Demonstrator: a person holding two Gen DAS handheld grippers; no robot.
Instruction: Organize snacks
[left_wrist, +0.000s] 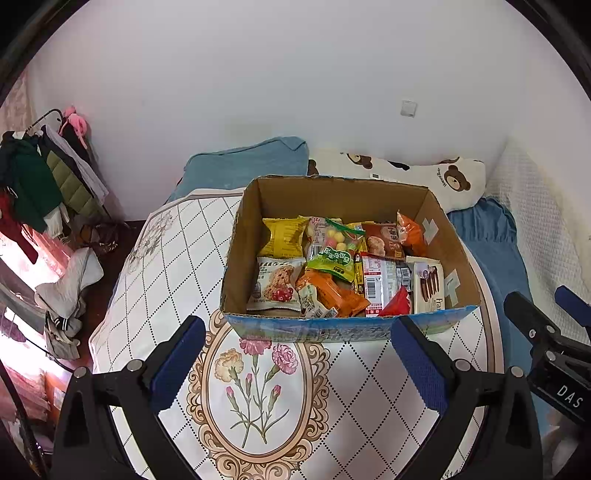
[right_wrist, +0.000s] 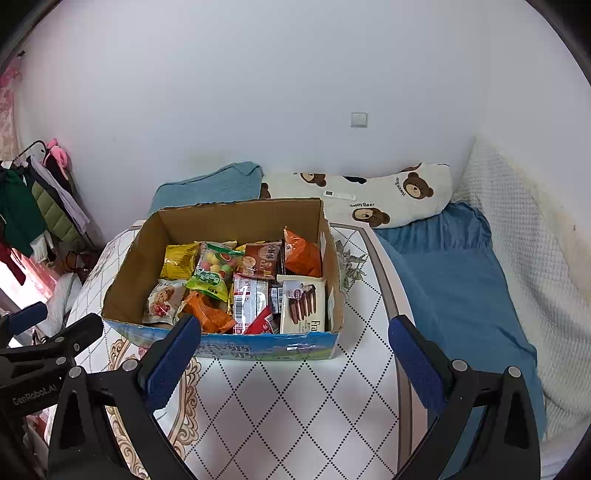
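Box (left_wrist: 343, 328) sits mid-tabletop (left_wrist: 369, 387), toward the far edge, full of packets (left_wrist: 332, 266). They look light, crinkly and slippery: pinch a sealed edge, not the belly (contents may crush). Left gripper (left_wrist: 299, 354) and right gripper (right_wrist: 295, 354) both hang wide apart, empty. Legible: "Fra…" on the wafer pack (right_wrist: 303, 304); "Happy Bear" on the pillow (right_wrist: 373, 195).

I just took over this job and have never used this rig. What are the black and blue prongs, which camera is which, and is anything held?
The prongs are hand-held grippers, each with its own fisheye camera looking along its fingers. One picture looks past the left gripper, the other past the right gripper. Both are open and hold nothing. Ahead, on a floral-patterned table, stands a cardboard box full of snack packets, such as a yellow bag and a chocolate-stick pack.
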